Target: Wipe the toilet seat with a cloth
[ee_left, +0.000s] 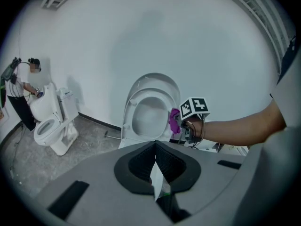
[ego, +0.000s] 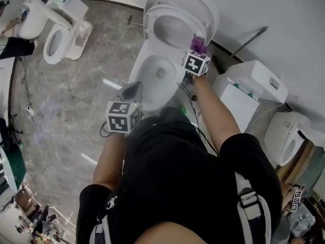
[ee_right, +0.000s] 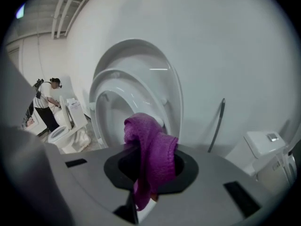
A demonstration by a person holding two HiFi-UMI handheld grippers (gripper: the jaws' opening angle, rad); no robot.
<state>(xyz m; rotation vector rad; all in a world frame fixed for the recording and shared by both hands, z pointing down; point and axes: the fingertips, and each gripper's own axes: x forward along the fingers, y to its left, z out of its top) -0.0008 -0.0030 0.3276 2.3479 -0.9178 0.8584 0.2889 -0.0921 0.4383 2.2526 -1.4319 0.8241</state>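
A white toilet point(ego: 155, 75) stands against the wall with its lid point(ego: 195, 4) and seat point(ego: 170, 27) both raised. My right gripper point(ego: 196, 54) is shut on a purple cloth point(ego: 199, 43) and holds it against the right side of the raised seat rim. In the right gripper view the cloth point(ee_right: 151, 157) drapes over the jaws and hides the tips, with the seat point(ee_right: 115, 102) just behind it. My left gripper point(ego: 131, 90) hovers over the bowl's near left rim, shut with nothing in it. The left gripper view shows its closed jaws, the seat point(ee_left: 150, 108) and the cloth point(ee_left: 174, 120).
Another toilet point(ego: 56, 37) stands at the far left, where a person point(ee_left: 19, 98) bends over it. More white toilets and cisterns point(ego: 254, 85) crowd the right side. A metal rod point(ego: 249, 39) leans on the wall. Cables trail from both grippers.
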